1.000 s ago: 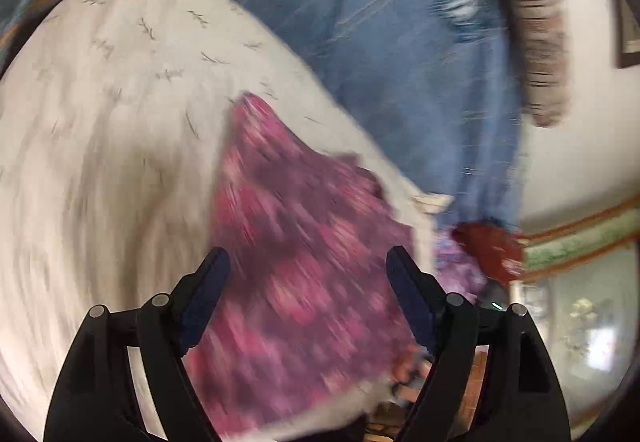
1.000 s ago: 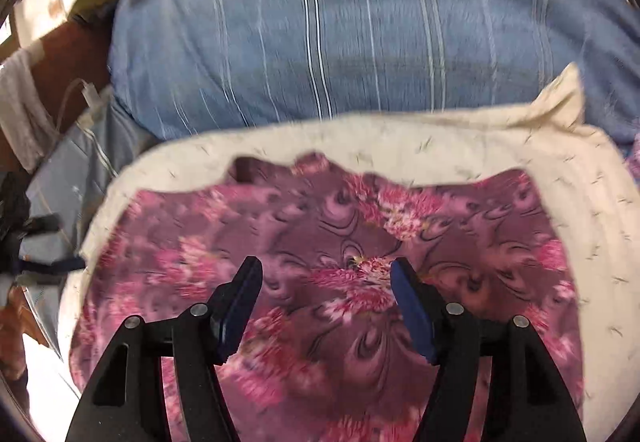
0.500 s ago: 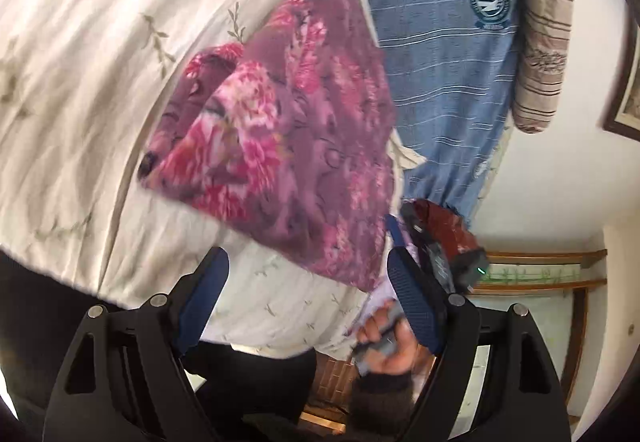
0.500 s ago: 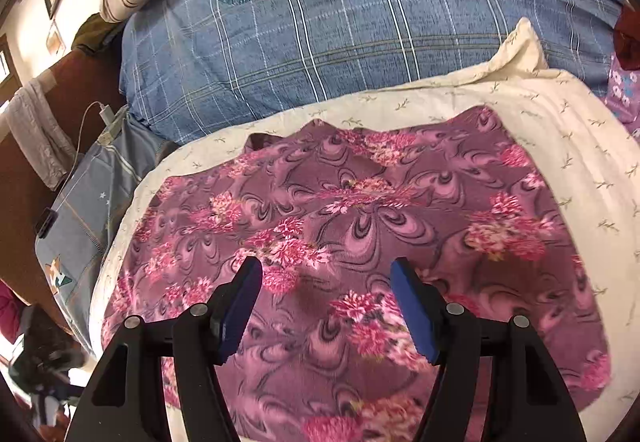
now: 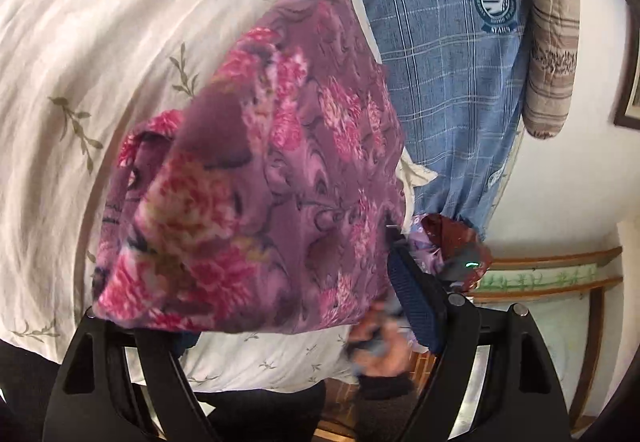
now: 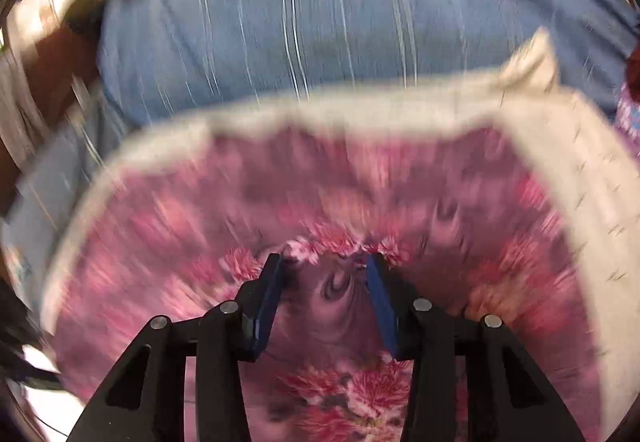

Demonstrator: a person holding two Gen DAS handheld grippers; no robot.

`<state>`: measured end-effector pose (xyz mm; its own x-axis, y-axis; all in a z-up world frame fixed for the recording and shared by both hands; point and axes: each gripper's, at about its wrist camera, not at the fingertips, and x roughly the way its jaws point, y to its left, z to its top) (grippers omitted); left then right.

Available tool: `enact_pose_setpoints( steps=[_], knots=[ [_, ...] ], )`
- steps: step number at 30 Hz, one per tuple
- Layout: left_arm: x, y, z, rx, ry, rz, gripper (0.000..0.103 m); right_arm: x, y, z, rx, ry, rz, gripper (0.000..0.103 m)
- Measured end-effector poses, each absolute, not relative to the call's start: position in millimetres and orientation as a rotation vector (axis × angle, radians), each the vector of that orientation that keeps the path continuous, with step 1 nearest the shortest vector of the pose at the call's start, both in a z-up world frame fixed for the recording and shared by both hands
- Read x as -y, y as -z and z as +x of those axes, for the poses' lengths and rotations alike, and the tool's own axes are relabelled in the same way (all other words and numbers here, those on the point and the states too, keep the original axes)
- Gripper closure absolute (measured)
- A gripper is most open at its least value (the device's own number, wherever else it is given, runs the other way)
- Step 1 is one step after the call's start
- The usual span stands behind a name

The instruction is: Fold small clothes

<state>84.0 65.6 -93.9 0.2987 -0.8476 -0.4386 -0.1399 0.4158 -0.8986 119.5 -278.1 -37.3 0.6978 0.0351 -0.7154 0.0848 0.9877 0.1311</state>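
My right gripper (image 6: 326, 262) is tipped down onto the garment (image 6: 328, 306), its jaws about half open and just closing; a ridge of cloth stands between the pads, but the frame is blurred and I can't see them pinching yet. My left gripper (image 5: 294, 306) has its jaws wide; the garment's near edge hangs over the left finger and hides it, while the right pad shows clear and bare, so I read nothing held there.

The garment, purple with pink flowers, lies spread on the cream sheet (image 6: 560, 162), with sheet showing around its far and side edges. Beyond the sheet is the blue quilt (image 6: 320, 22). In the left view, a hand (image 5: 380, 346) shows past the garment's lower right corner, on the side away from the quilt.

I judge the fabric thin, light and limp, probably a bit slick; it will bunch and slide rather than crease sharply. A pinch mid-panel only lifts a tent, so I'd take it at a hem or corner, both sides together.
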Motion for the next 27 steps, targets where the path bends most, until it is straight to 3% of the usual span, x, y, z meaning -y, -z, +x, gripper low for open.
enact_pose_setpoints(
  steps=[2,4,14,19,23,27],
  knots=[
    [-65,90,85,-1.192,0.573,-1.020,0.038,270,39,115,-0.742,0.039,0.099,0.057],
    [-59,83,84,-1.203,0.508,-0.893,0.078,269,39,116,-0.742,0.044,0.095,0.056],
    [20,-19,47,-0.884,0.387,-0.199,0.085,285,41,110,-0.701,-0.033,0.201,0.051],
    [74,-59,40,-0.776,0.466,-0.043,0.086,304,31,87,-0.687,-0.050,0.277,0.054],
    [127,-71,36,-0.751,0.578,0.031,0.086,326,21,28,-0.636,0.019,0.281,0.043],
    [179,-57,33,-0.801,0.698,0.079,0.086,361,33,-28,-0.616,0.053,0.421,0.042]
  ],
)
